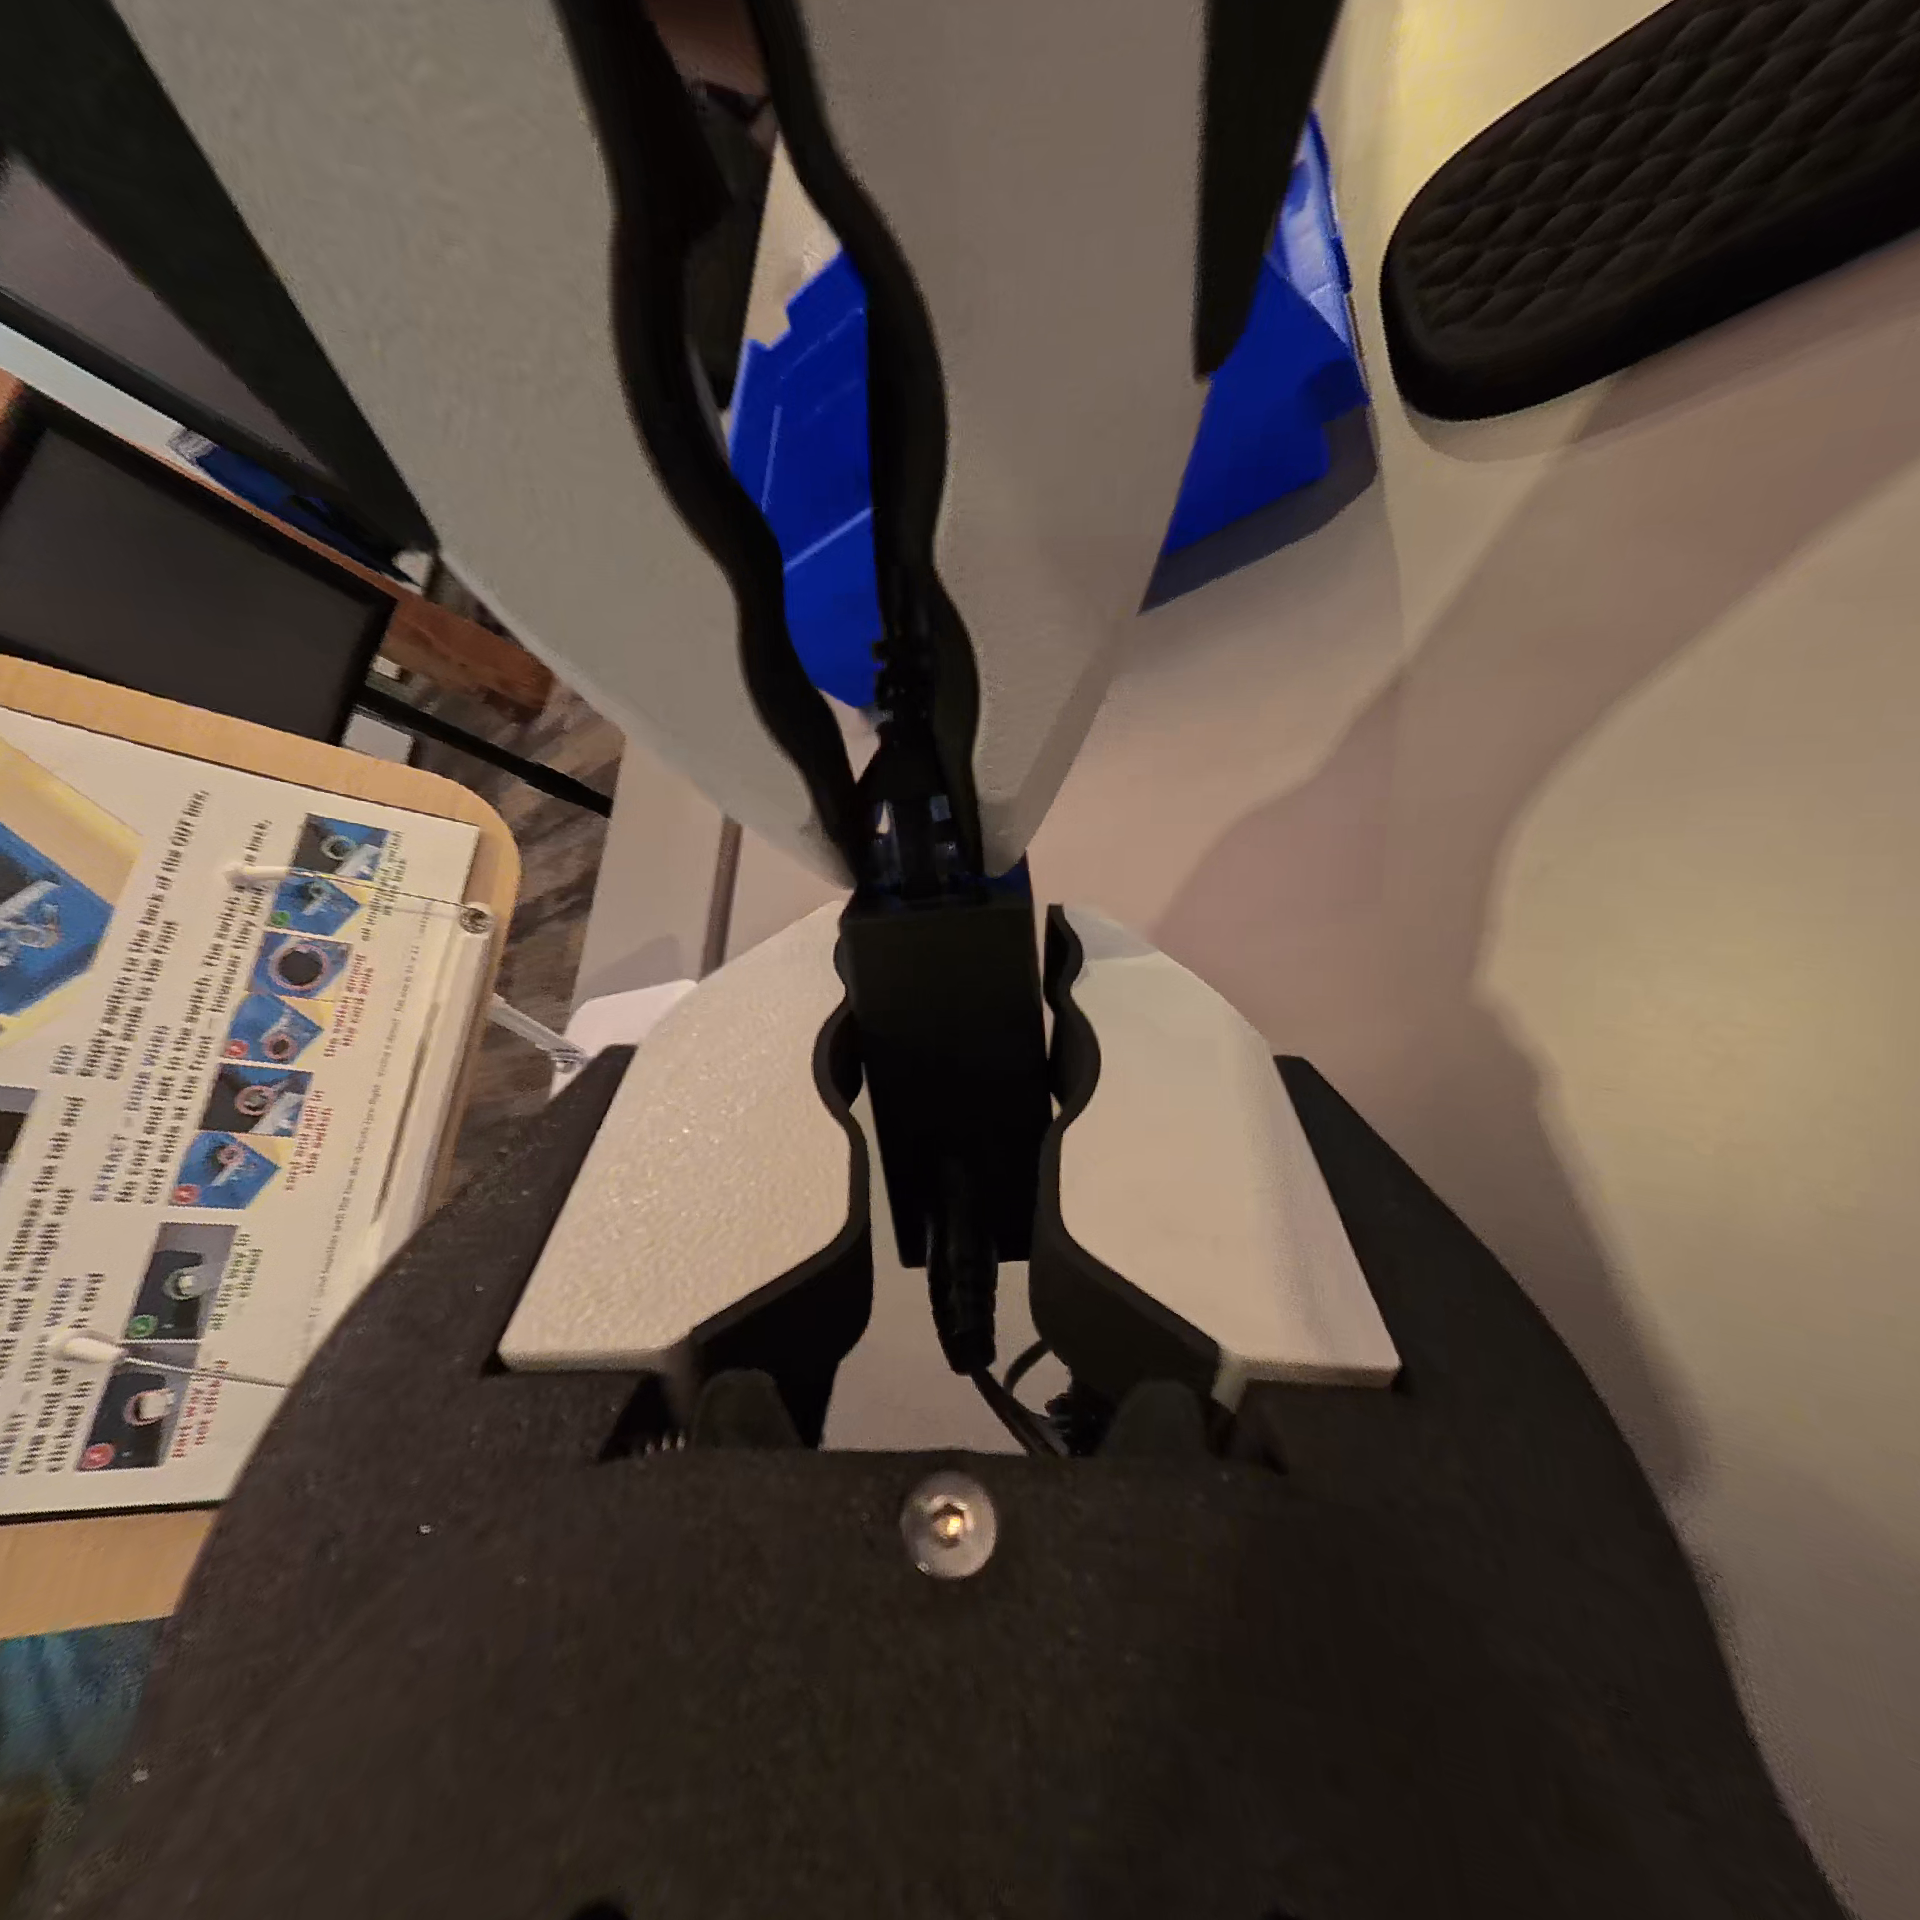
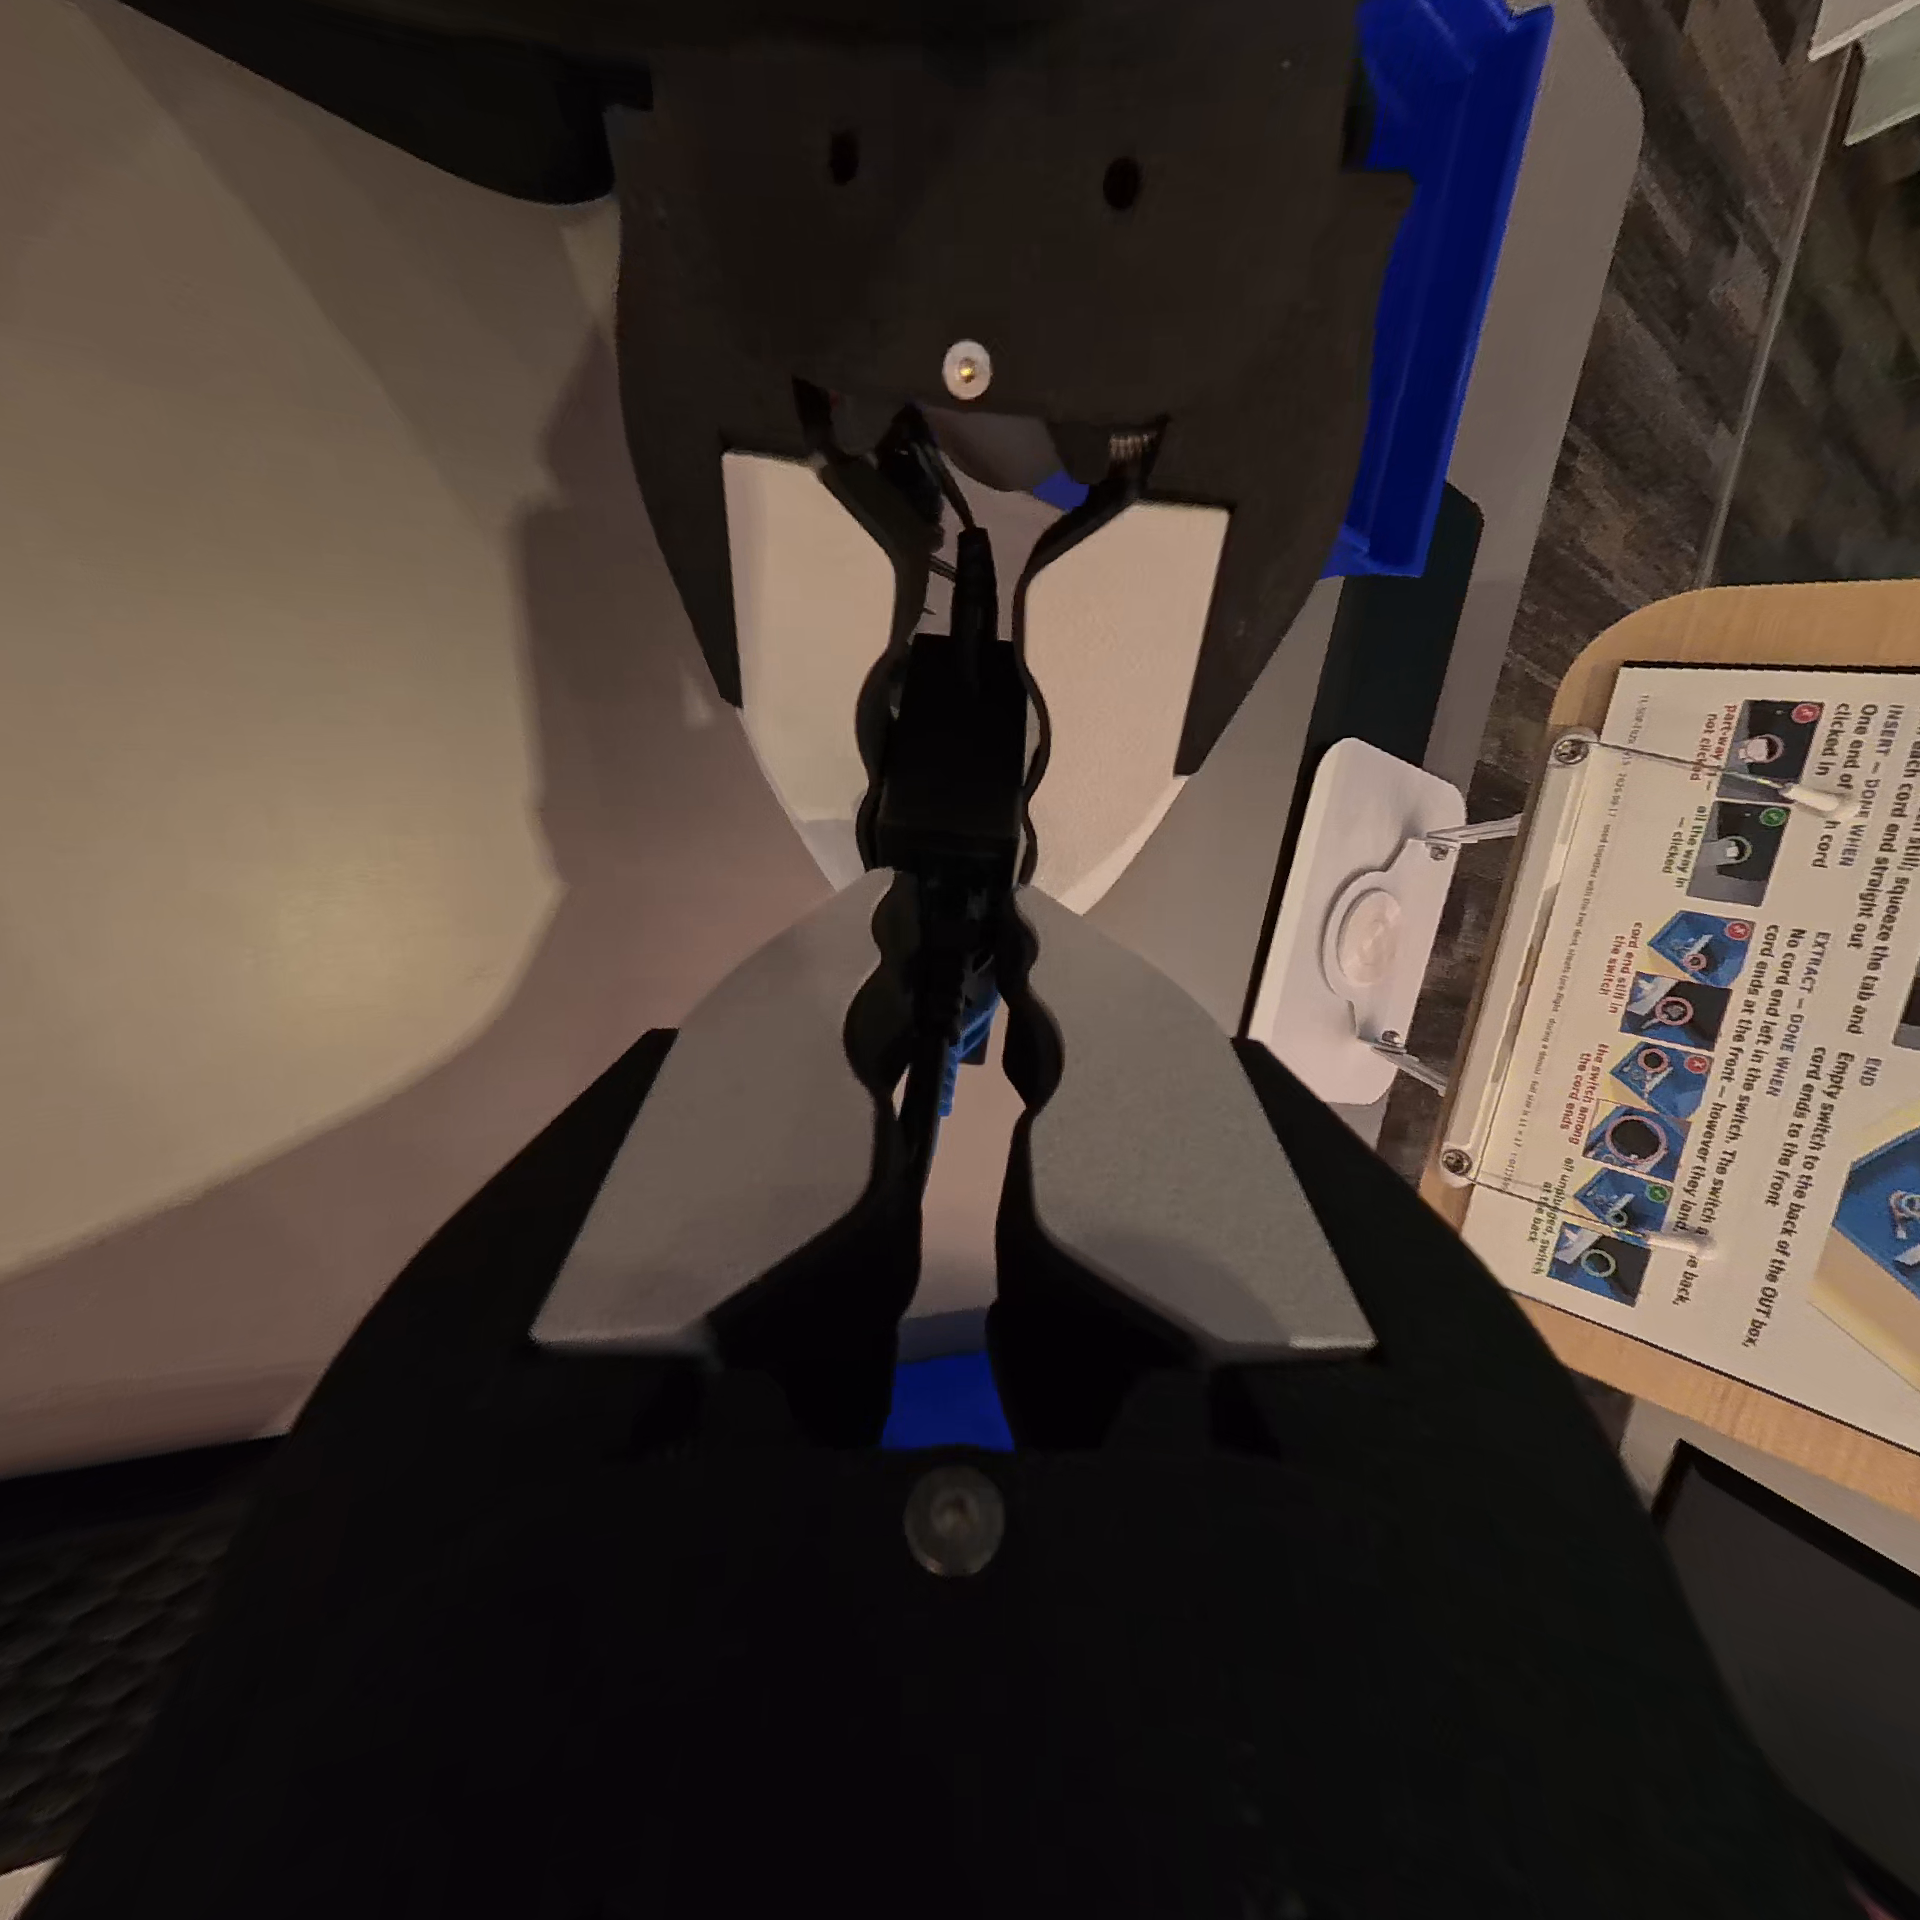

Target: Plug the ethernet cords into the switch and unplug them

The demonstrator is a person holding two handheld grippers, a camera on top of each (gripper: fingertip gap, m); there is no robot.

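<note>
Two hand-held grippers face each other tip to tip above a white table (image 1: pixel 1558 935), and between them sits the switch (image 1: pixel 945 1060), a small black box-shaped block. The left hand-held gripper (image 1: pixel 940 935) has it between its fingers, black wavy pads against both long sides, with a thin black cord (image 1: pixel 961 1320) leaving the block's near end toward the gripper body. The right hand-held gripper (image 2: pixel 940 935) is closed on a black ethernet cord (image 2: pixel 914 1122) just behind its plug (image 1: pixel 914 831), which meets the far face of the switch; whether the plug is fully seated cannot be told.

A blue bin (image 1: pixel 821 499) lies behind the pair, seen in pieces past the right gripper's white fingers in the left wrist view and along the upper right edge in the right wrist view. Its contents are hidden by the grippers.

Beside the table stands a light wooden board (image 2: pixel 1621 665) carrying a printed instruction sheet (image 2: pixel 1714 987) with small photographs, held under a clear plate with screws. A white mount (image 2: pixel 1361 914) with a round centre sits between that board and the table edge. A black quilted pad (image 1: pixel 1662 208) rests on the table at the upper right of the left wrist view. Dark framed panels (image 1: pixel 177 582) stand at the left.
</note>
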